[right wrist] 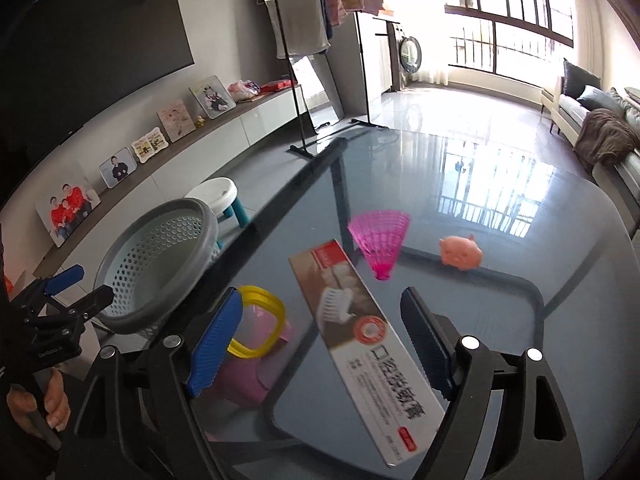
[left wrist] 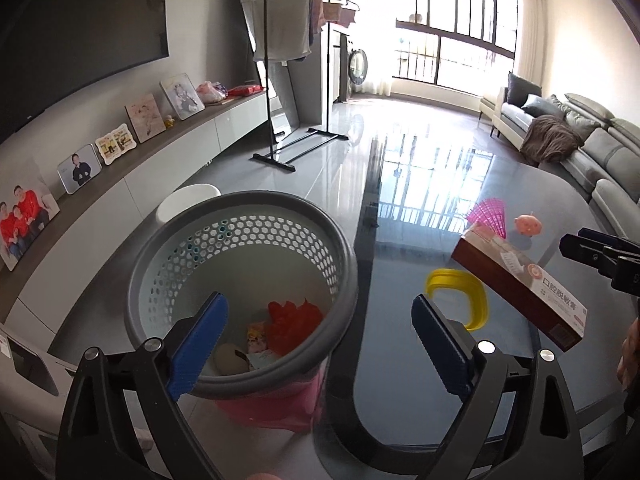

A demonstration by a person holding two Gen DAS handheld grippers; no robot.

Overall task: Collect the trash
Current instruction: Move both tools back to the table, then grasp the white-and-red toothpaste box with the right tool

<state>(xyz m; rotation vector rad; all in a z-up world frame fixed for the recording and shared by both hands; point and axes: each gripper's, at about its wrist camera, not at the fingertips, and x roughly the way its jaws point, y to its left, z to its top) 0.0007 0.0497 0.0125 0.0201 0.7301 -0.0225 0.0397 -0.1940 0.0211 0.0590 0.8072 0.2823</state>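
The right gripper (right wrist: 320, 344) stands wide, its two blue-padded fingers well apart and holding nothing. Directly between and just beyond them lies the toothpaste box (right wrist: 360, 364) flat on the glass table (right wrist: 500, 216). Its long axis runs on a diagonal, from far-left to near-right in the right wrist view, so it crosses the line between the fingers at a slant rather than squarely. The near end of the box reaches toward the table's near edge, close under the right finger. To close across the narrow width, I judge the gripper would want a turn of the wrist so the pads meet the long sides.

The left gripper (left wrist: 320, 344) is also wide and empty. It hovers at the table's left edge, over the mouth of the waste basket (left wrist: 344, 240), which stands off the table beside that edge and already holds some scraps. From this side the box (left wrist: 520, 284) lies well to the right, so the right hand is plainly the nearer one.

Beside the box, toward the left edge, sits a yellow-rimmed pink cup (right wrist: 256, 344). Farther across the table lie a pink shuttlecock (right wrist: 380, 240) and a pink pig toy (right wrist: 460, 254), apart from each other and from the box.
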